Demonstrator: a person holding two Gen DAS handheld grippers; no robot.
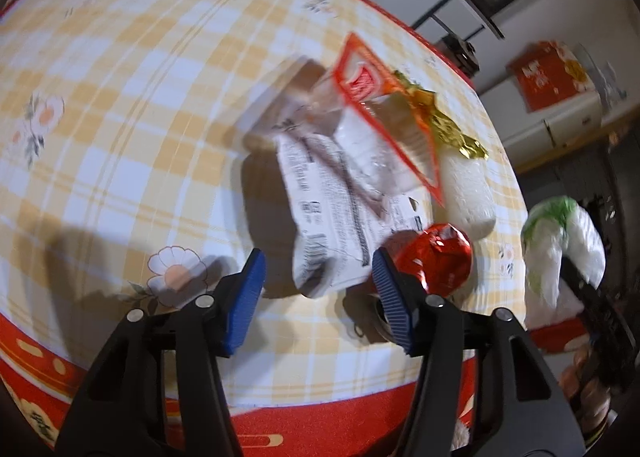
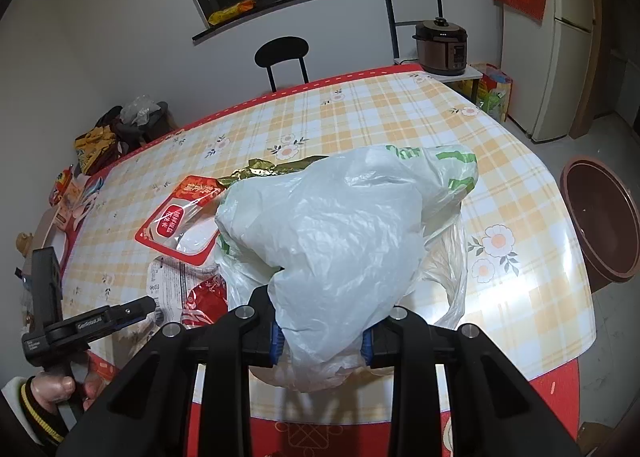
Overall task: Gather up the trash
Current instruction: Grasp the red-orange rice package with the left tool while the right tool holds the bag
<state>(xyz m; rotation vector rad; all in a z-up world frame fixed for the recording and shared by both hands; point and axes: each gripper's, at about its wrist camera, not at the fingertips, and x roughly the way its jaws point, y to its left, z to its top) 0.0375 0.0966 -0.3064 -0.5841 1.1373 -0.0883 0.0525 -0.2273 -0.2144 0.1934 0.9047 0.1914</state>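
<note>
Left gripper: I see my blue pads apart, the lower edge of a crumpled white printed wrapper between them; the view is blurred, so I cannot tell whether they touch it
Right gripper: my jaws are pinched on a bunched white plastic bag with green print, held above the table edge
Trash pile: a red-bordered clear packet lies over the wrapper, gold foil behind it, a red foil wrapper just beside my right-hand pad
Table: yellow checked cloth with flowers, red border
Left hand: grips the left gripper's handle at the table's near corner
</note>
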